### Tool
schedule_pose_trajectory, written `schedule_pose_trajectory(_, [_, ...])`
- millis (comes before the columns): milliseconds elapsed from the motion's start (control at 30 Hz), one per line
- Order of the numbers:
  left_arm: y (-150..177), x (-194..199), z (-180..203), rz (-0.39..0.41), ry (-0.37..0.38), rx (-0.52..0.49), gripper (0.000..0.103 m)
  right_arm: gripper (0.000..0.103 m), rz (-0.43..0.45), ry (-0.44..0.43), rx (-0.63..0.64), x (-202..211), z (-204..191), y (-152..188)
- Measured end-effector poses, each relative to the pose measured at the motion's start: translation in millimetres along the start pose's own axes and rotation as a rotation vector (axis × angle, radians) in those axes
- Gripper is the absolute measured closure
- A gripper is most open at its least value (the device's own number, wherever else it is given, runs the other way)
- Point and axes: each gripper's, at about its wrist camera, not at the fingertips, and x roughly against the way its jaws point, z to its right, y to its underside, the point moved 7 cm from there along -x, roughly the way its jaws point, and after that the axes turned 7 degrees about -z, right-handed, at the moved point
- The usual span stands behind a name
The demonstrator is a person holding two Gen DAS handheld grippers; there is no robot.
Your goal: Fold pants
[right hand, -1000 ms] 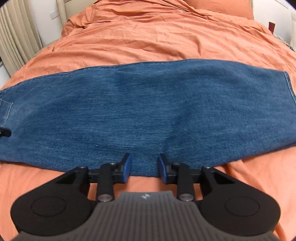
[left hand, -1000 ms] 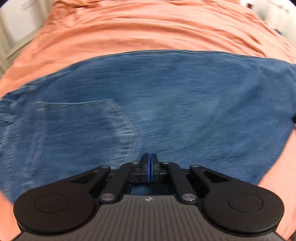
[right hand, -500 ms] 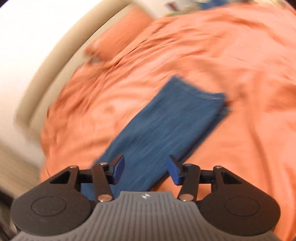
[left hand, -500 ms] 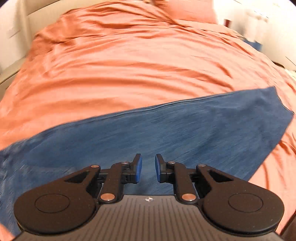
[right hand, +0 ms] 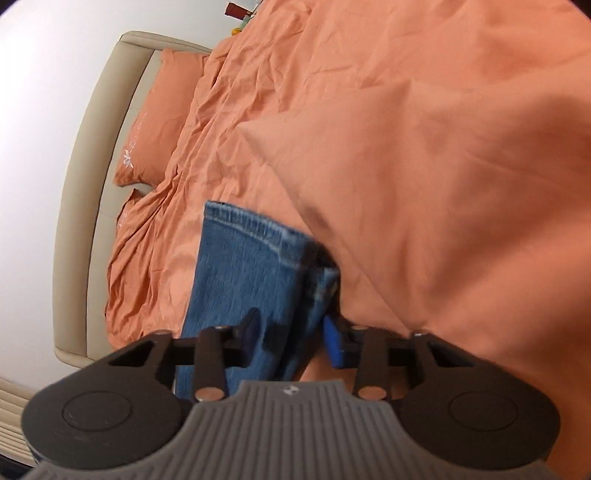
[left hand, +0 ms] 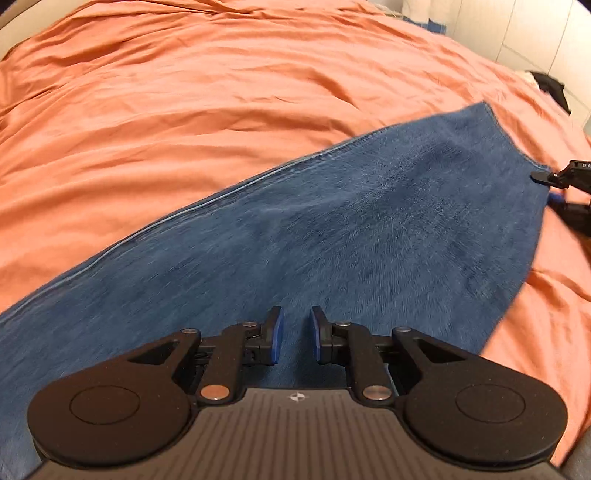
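Observation:
Blue denim pants (left hand: 332, 229) lie flat on the orange bedspread (left hand: 184, 110), the legs stacked and running toward the right. My left gripper (left hand: 295, 334) is open and empty, just above the middle of the legs. My right gripper (right hand: 291, 332) is open at the hem end of the legs (right hand: 251, 251), its jaws on either side of the leg's near edge; its fingers (left hand: 554, 177) show at the right edge of the left wrist view by the hem.
An orange pillow (right hand: 162, 118) lies against the beige padded headboard (right hand: 85, 147). A dark object (left hand: 550, 83) sits at the bed's far right edge. White cabinets (left hand: 517, 33) stand beyond the bed.
My left gripper opened and moved from the back pocket area along the legs. My right gripper swung to the hem end, turned, and opened wider around the leg edge.

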Motion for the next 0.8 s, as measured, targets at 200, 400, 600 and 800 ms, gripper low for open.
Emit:
schedule_pose_trajectory(200, [-44.8,-28.0,-7.8,0.016,0.001,0.067,0.083,0.1,0.064,-0.032,0.097,26.1,-8.6,-5.1])
schedule_pose_trajectory(400, [-86.2,-60.6,-12.7,0.014,-0.059,0.066,0.089,0.1,0.059,-0.014,0.111,16.4,-3.3,-7.8])
schedule_pose_trajectory(600, [-95.1,-70.1,-12.3,0.008,-0.086,0.042,0.094,0.101,0.055,0.02,0.137,11.7,-1.7,-6.6])
schedule_pose_trajectory(800, [-102.5,-59.8,-13.7,0.011,-0.099,0.126,0.096,0.101,0.05,0.048,0.13,11.8,-6.8,-8.2])
